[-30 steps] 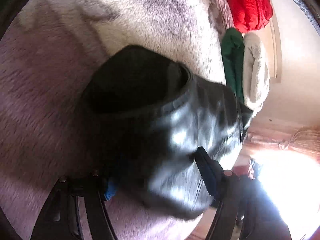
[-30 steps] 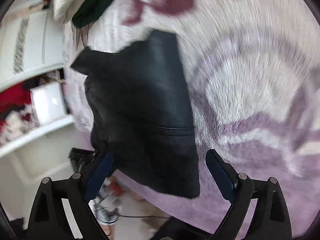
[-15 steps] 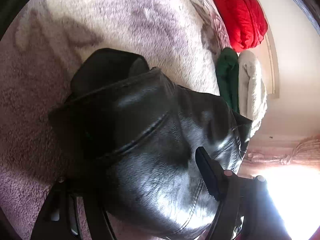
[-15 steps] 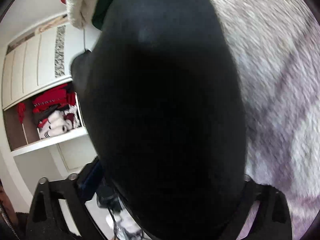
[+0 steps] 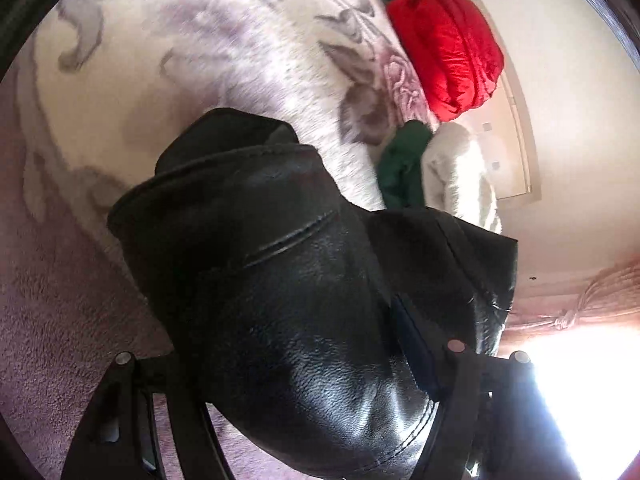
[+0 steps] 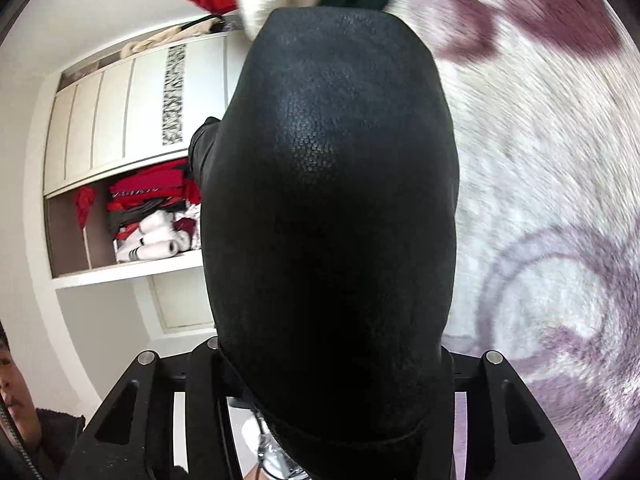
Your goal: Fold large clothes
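Left wrist view: I have both claws, left (image 5: 280, 380) and right (image 6: 332, 360), clamped on the jacket (image 5: 304, 300), lifted off the bed (image 5: 200, 60), fold unfinished.

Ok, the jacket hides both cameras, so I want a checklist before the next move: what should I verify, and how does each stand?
1. Left gripper has the black jacket between its fingers: ok, leather bulges between them.
2. Right gripper has the jacket: ok, it fills the gap.
3. How firm either grip is: cannot tell, the pads are hidden.
4. Blanket beyond the jacket free for laying it down: ok.
5. Red, green and white clothes stand apart from the jacket: cannot tell in this view.
6. Fold lines even: cannot tell.
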### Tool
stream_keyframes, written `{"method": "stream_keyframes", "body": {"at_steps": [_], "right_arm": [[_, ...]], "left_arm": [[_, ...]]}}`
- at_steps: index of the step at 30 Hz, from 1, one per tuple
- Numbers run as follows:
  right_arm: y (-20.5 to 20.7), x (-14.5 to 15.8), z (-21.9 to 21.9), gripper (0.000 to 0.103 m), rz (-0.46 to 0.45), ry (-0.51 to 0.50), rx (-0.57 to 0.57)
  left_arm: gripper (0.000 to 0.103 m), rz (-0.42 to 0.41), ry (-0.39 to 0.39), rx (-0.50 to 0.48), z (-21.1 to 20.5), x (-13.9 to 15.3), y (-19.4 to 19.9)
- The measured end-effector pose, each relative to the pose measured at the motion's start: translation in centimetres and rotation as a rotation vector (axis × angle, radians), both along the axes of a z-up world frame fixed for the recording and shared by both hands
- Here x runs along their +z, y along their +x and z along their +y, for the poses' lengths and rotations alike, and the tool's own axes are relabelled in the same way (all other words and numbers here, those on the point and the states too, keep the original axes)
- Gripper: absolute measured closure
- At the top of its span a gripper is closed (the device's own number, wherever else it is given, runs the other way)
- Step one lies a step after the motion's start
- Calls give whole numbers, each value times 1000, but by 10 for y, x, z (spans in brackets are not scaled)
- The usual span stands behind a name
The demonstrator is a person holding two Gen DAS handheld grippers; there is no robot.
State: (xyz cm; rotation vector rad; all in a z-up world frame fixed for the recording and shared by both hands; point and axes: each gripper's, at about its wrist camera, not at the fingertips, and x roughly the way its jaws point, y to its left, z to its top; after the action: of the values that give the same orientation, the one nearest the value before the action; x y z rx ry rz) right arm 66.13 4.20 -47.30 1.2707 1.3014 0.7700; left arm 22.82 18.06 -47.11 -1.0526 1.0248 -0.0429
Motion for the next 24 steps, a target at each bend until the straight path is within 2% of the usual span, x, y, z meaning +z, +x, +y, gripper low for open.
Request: {"method": "stream_keyframes", "body": {"at_steps": [6,8,13,16,17,19,21,24], "right_arm": [[39,44,15,53,-39,24,19],[55,60,7,53,-52,30,18],[119,114,22,53,-101,42,20],[164,144,-36,53,-128,48,17],[182,153,-41,53,-135,54,18],[210,160,-81,53,-156,57,17],[253,168,-100,53,-167,66,19],[312,155,-136,53,-166,67,33]], "left_arm": [[36,-63,1,2,-6,46,38],[36,-83,6,2,-8,64,53],[36,-156,4,11,-22,117,115],[36,-198,-4,21,-32,140,153],[36,-221,-4,22,-39,150,174],[36,-254,-6,19,-47,158,198],[36,-283,-6,14,-60,158,234],[36,-312,10,-1,-80,144,283]]}}
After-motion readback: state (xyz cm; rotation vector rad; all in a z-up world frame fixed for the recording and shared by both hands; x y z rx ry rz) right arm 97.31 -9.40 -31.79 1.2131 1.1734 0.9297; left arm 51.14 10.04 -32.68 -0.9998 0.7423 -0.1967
